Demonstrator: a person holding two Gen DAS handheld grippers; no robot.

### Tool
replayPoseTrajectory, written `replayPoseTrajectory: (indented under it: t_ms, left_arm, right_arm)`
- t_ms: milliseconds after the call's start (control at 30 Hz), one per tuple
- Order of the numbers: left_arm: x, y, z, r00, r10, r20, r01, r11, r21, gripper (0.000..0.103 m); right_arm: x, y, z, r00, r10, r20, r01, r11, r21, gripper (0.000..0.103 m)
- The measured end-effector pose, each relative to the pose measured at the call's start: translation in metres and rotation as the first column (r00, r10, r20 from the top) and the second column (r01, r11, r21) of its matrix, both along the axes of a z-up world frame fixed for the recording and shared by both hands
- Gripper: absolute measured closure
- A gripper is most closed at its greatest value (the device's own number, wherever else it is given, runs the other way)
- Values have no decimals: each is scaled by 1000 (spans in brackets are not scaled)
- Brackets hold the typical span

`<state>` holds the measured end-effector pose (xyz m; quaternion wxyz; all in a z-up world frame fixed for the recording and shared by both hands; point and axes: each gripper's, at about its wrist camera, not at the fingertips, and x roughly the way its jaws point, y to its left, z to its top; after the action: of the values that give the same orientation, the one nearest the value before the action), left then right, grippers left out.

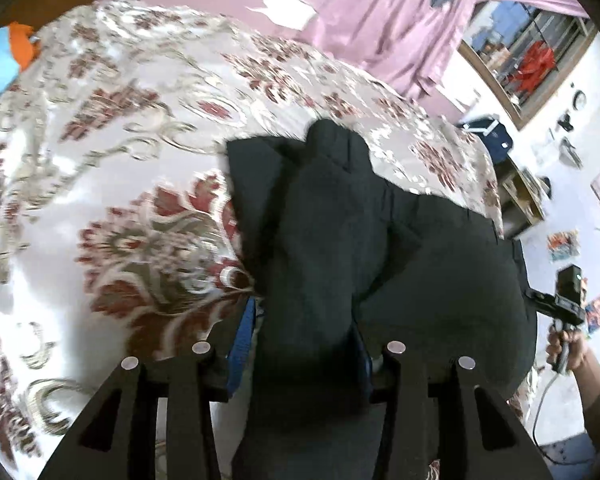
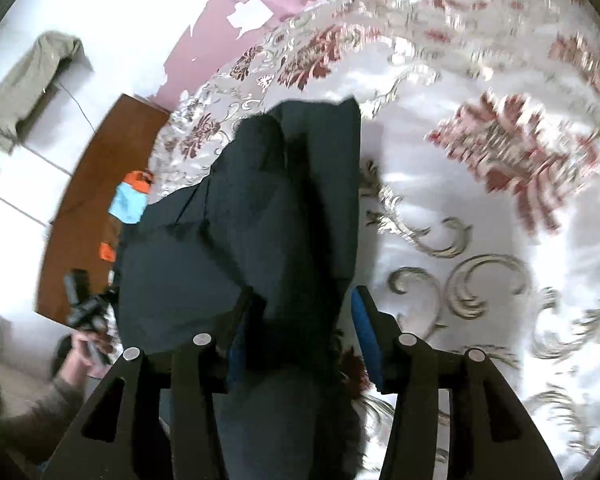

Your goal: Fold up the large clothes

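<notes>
Floral bedspread (image 1: 132, 128) lay beneath; both hand-held grippers, left (image 1: 300, 344) and right (image 2: 300, 332), stood part-open around dark trousers (image 1: 340, 220). I judged releasing evenly, edges aligned, best.

One dark garment (image 1: 324, 240), two grippers (image 1: 304, 344) (image 2: 300, 332), one floral bedspread (image 1: 120, 140), one window (image 1: 532, 52).
</notes>
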<state>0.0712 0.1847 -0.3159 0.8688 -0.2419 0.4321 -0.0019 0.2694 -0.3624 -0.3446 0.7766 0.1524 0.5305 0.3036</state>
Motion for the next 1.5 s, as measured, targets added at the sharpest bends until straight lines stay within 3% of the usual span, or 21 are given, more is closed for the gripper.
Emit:
replayPoseTrajectory:
  t_ms: [167, 233, 267, 467, 600, 700, 933, 1133, 1333, 1500]
  left_arm:
    - [-19, -11, 29, 998, 62, -9, -60, 986, 154, 49]
    - [-29, -21, 43, 998, 62, 15, -63, 980, 190, 42]
    - [-35, -26, 52, 997, 66, 27, -70, 977, 202, 39]
    - [-81, -68, 104, 987, 104, 123, -126, 976, 179, 15]
    - [-117, -103, 132, 982, 98, 161, -123, 980, 157, 10]
    - [-138, -126, 141, 981, 95, 172, -125, 977, 173, 6]
    - [-186, -190, 153, 990, 82, 114, -114, 944, 310, 6]
    - [-215, -219, 153, 994, 51, 92, -78, 946, 315, 6]
    - [-230, -237, 156, 994, 56, 94, -86, 932, 353, 6]
    - [-236, -243, 161, 993, 34, 111, -73, 927, 368, 4]
  right_arm:
    - [-4, -5, 39, 992, -54, 110, 69, 988, -140, 58]
    - [-9, 2, 55, 984, -58, 167, 88, 981, -174, 39]
    - [-15, 5, 63, 981, -58, 187, 92, 980, -178, 35]
    - [-83, 45, 116, 948, -26, 318, 92, 976, -195, 33]
    - [-142, 76, 157, 920, -20, 392, 89, 984, -157, 21]
    - [-183, 98, 179, 912, -19, 411, 90, 984, -153, 18]
    - [-263, 130, 190, 910, -28, 415, 118, 974, -193, 10]
    - [-311, 144, 184, 936, -34, 349, 123, 964, -237, 10]
    - [-350, 140, 194, 895, 3, 446, 165, 927, -338, 10]
    - [-363, 134, 206, 877, 0, 481, 184, 923, -337, 10]
